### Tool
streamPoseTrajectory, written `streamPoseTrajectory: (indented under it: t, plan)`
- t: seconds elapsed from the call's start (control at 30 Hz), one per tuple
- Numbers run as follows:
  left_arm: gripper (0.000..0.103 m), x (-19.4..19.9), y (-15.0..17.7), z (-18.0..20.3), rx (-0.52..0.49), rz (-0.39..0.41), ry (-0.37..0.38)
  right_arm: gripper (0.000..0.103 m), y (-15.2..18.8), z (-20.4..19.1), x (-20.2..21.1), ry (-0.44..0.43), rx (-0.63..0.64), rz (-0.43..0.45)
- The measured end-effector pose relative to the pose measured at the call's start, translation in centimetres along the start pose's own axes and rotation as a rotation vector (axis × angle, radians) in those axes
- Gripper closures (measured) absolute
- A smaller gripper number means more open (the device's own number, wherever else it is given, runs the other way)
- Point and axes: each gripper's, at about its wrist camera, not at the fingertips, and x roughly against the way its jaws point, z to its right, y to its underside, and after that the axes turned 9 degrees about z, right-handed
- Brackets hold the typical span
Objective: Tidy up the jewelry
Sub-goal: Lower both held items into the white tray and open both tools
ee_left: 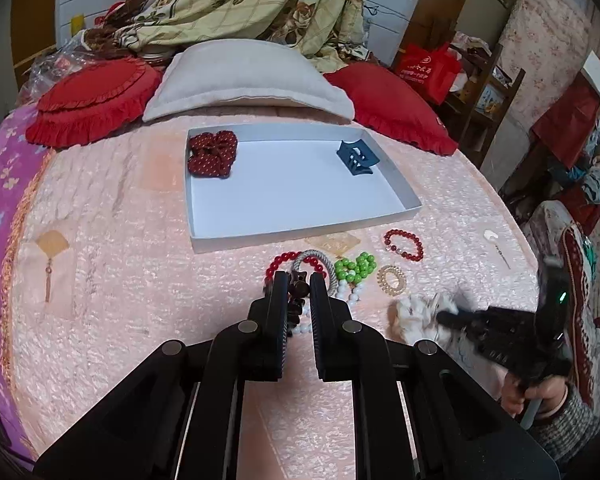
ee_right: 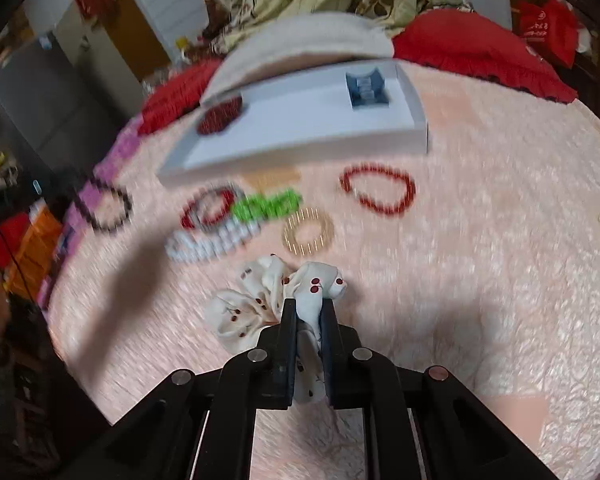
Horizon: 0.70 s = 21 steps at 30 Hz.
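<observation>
A white tray lies on the pink bedspread and holds a dark red scrunchie and a blue hair claw. In front of it lie a red bead bracelet, green beads, a gold coil ring, white beads and a red bracelet with a grey cord ring. My left gripper is shut on a dark bead bracelet. My right gripper is shut on a white cherry-print scrunchie, which also shows in the left wrist view.
A beige pillow and two red cushions lie behind the tray. A white hairpin lies at the right of the bedspread. The bed's right edge drops to cluttered furniture and a red bag.
</observation>
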Motion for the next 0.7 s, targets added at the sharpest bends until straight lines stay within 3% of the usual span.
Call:
streamPoseTrajectory:
  t: [0.27, 0.53, 0.7]
  plan:
    - [0.094, -3.1, -4.7, 0.5, -0.053, -0.011, -0.007, 0.093, -9.0, -0.9, 0.0, -0.052, -0.036, 0.109]
    - [0.094, -13.0, -11.3, -0.4, -0.054, -0.059, -0.079, 0.093, -17.6, -0.5, -10.4, 0.001, -0.084, 0.054]
    - [0.094, -19.9, -12.8, -2.1, -0.043, -0.111, -0.129, 0.093, -19.9, 0.1, -15.8, 0.056, -0.071, 0.023]
